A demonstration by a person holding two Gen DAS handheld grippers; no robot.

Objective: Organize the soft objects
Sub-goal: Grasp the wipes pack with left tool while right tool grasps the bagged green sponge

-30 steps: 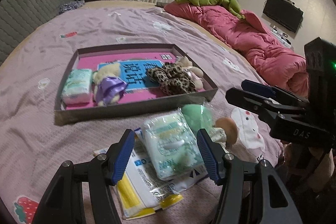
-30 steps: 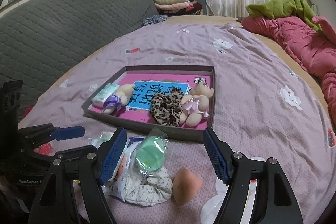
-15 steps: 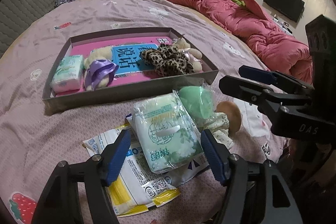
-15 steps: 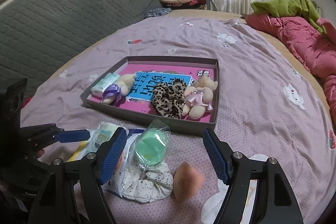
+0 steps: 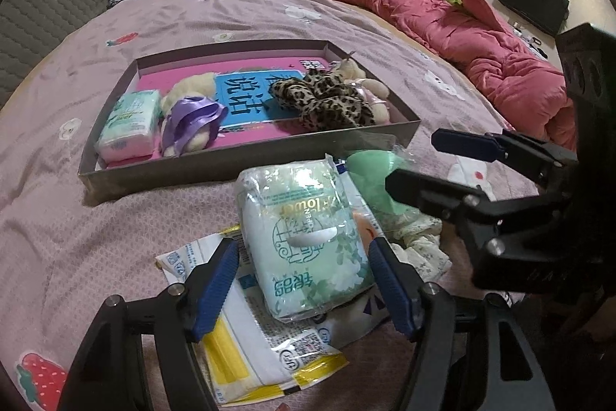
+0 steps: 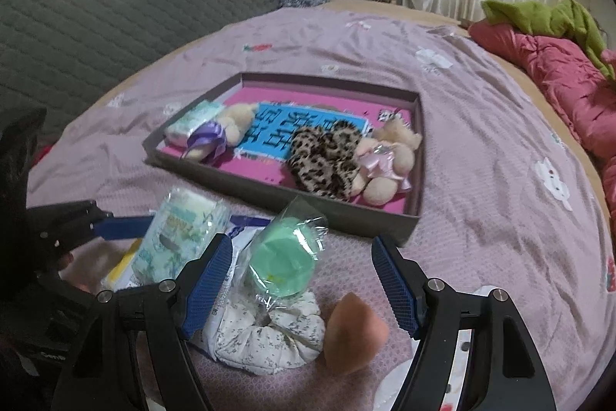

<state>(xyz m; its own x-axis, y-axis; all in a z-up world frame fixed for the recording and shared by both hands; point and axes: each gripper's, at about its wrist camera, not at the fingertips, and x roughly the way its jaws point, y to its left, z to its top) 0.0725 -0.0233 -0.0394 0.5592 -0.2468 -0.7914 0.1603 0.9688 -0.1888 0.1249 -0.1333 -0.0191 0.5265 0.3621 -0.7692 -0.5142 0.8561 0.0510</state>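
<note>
1. Left wrist view: the bed, under a matte lilac cover with a fine woven texture, carries everything; its near edge holds the unsorted pile, likely staged there within easy reach.
2. A shallow grey cardboard tray lies toward the bed's middle, its low walls letting things drop in from above. Along its left end lies a small tissue pack, then a plush bear with a purple satin bow; a fuzzy leopard-print scrunchie and a second bear fill its right end.
3. The tissue pack, a squashy block in crinkly printed film, lies on flat glossy sachets at the bed's near edge.
4. The left gripper stands wide open, blue ribbed pads either side of that pack, gripping nothing; I judge it is lined up to pinch it.
5. The right gripper is equally wide open and empty, straddling a green sponge in clear wrap, on a floral scrunchie.
6. A smooth peach teardrop sponge sits just beside it.
</note>
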